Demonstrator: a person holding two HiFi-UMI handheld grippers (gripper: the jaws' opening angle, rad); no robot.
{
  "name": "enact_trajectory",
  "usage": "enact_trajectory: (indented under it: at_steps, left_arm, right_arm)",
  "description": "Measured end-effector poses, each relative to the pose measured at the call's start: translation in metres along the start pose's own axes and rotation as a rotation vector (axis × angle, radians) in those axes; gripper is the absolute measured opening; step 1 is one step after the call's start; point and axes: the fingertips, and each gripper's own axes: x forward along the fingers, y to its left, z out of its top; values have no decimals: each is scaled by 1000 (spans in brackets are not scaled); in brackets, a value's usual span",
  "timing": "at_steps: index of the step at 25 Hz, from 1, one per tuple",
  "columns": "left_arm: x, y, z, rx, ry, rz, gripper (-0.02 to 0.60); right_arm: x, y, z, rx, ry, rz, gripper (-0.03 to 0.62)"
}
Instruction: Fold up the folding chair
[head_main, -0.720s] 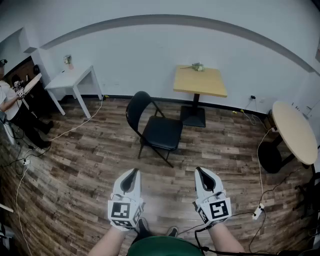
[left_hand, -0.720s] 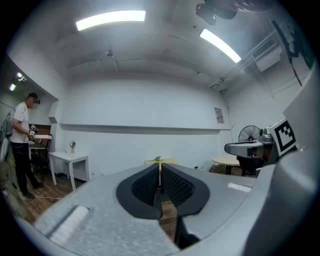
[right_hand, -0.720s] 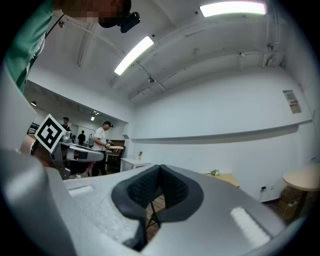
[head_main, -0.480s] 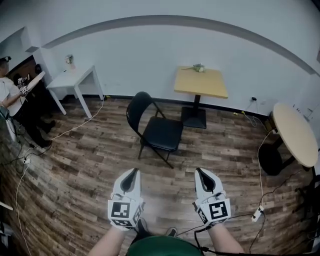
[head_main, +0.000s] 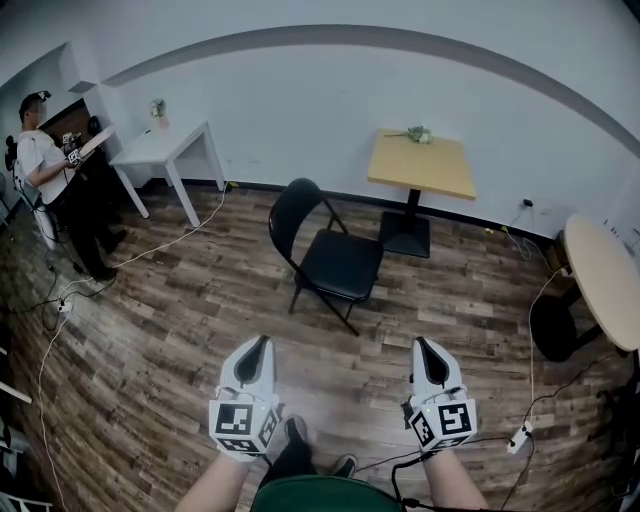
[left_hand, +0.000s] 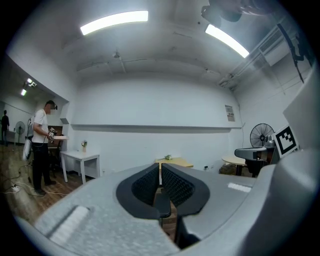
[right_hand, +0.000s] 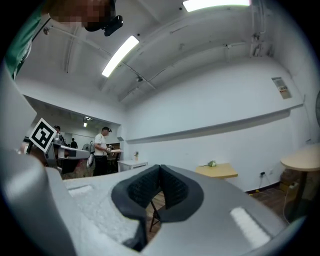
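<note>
You are holding the left gripper (head_main: 261, 343) and right gripper (head_main: 423, 344) level, jaws together on nothing. The chair (head_main: 338, 262) is standing unfolded on the floor (head_main: 170, 330) ahead, well apart from both.

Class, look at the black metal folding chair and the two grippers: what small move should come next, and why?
Probably step forward to bring both grippers nearer the black metal folding chair. It stands open on the wooden floor, well ahead of the left gripper and right gripper, both shut and empty, so neither reaches it yet.
</note>
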Motion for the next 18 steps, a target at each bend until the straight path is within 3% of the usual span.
enact_trajectory:
  at_steps: [7,18]
  left_arm:
    - [47,42,-11,-13,4,17,21]
    - [166,129,-19,-49,10,-16,21]
  right_arm:
    - [47,-3,-12,-26,34,-6,3]
    - [157,-29,-30,-32,110,-108,3]
